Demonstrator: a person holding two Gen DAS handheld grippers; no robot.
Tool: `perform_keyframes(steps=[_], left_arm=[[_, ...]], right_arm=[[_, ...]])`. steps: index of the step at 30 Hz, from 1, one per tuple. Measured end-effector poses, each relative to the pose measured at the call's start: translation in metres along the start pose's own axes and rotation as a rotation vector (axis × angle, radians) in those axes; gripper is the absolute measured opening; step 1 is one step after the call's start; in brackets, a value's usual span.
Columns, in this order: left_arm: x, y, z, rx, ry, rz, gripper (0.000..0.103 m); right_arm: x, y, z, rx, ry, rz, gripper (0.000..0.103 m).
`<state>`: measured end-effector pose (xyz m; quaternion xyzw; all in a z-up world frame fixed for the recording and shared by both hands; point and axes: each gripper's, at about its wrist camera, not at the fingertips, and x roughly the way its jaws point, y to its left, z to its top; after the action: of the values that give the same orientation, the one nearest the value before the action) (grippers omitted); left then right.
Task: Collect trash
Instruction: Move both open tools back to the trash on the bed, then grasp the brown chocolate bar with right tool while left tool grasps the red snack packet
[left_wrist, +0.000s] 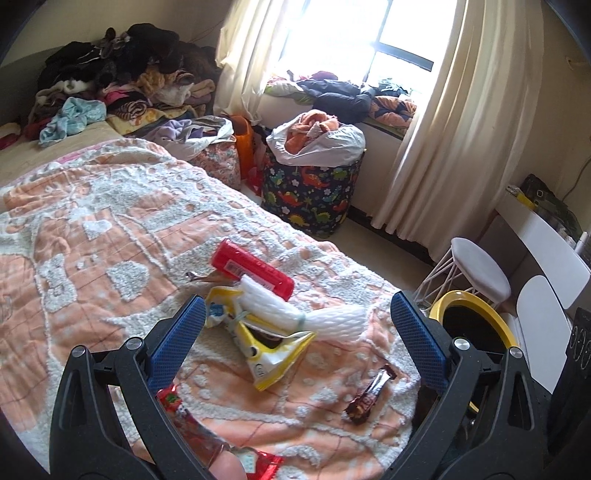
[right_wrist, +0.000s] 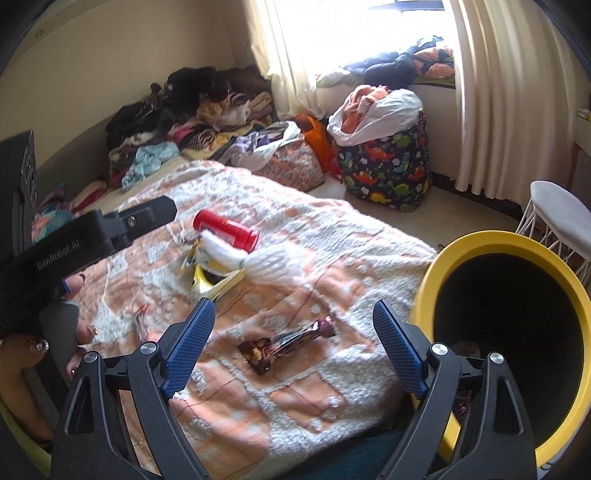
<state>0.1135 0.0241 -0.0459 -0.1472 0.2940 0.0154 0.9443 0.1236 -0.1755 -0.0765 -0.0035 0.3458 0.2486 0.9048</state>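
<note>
Both grippers, left gripper (left_wrist: 295, 325) and right gripper (right_wrist: 293, 334), are hanging spread wide, holding nothing. The brown wrapper (right_wrist: 284, 341) is lying on the bed (right_wrist: 332, 236), seemingly flat; pinching low, then tipping into the yellow bin (right_wrist: 436, 280) alongside.

We cannot see the whole red wrapper (left_wrist: 184, 417) in the left wrist view: the left claw's arm covers part of it, and the bottom edge cuts it off. The yellow bin (left_wrist: 443, 302) is partly hidden behind the claw's other finger, its inside too dark to read. In the right wrist view the bin (right_wrist: 428, 288) runs off the right edge, and the brown candy wrapper (right_wrist: 280, 343) is blurred, its print illegible. Glare washes out the window (right_wrist: 369, 26).
</note>
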Motion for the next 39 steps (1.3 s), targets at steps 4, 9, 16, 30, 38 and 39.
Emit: perform_keyframes(steps=[4, 9, 16, 30, 38, 39], left_arm=[[0.001, 0.013, -0.003, -0.024, 0.018, 0.01, 0.092], [0.003, 0.028, -0.009, -0.044, 0.04, 0.031, 0.092], [0.005, 0.052, -0.024, -0.088, 0.105, 0.078, 0.092], [0.006, 0.08, -0.059, -0.189, 0.249, 0.12, 0.092], [0.011, 0.07, -0.072, -0.173, 0.283, 0.107, 0.073], [0.012, 0.07, -0.072, -0.173, 0.285, 0.109, 0.072]], right_arm=[[0.01, 0.008, -0.003, -0.009, 0.032, 0.004, 0.085], [0.022, 0.011, -0.004, -0.003, 0.063, 0.004, 0.085], [0.039, 0.01, -0.003, 0.012, 0.104, -0.018, 0.085], [0.083, 0.01, -0.014, 0.068, 0.26, -0.022, 0.055], [0.08, 0.01, -0.016, 0.065, 0.247, 0.023, 0.02], [0.079, 0.011, -0.017, 0.06, 0.243, 0.032, 0.017]])
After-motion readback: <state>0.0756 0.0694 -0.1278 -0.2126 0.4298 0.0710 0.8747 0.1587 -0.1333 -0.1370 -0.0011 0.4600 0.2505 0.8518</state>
